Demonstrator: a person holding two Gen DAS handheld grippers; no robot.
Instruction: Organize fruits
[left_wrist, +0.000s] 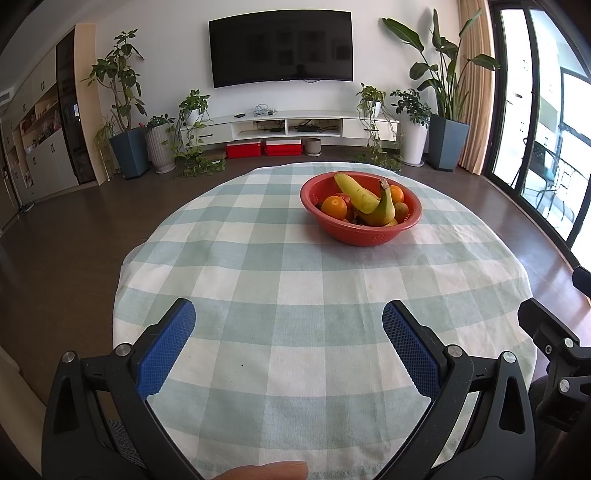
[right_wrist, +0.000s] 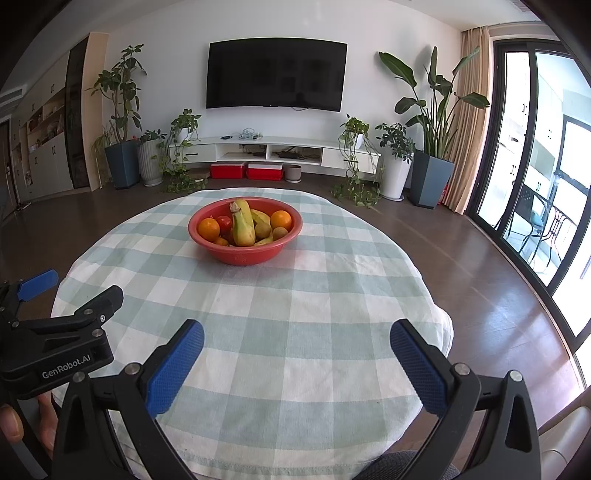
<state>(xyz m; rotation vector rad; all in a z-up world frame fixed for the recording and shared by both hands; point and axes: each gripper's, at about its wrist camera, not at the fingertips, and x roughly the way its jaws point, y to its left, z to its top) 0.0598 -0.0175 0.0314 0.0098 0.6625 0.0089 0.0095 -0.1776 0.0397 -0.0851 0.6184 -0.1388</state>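
Right wrist view: red fruit bowl (right_wrist: 245, 236) sits well beyond both grippers' spread, empty fingers (right_wrist: 176, 369).

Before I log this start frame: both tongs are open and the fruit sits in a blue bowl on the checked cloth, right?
Not quite: the bowl is red, as the right wrist view shows. Both the left tongs and the right tongs are open, and the fruit is in that bowl on the checked cloth.

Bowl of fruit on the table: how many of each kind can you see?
Bananas: 2
Large oranges: 2
Small orange fruit: 1
Red round fruit: 1
Brownish-green round fruit: 2
Total: 8 showing in the red bowl; more may lie hidden beneath.
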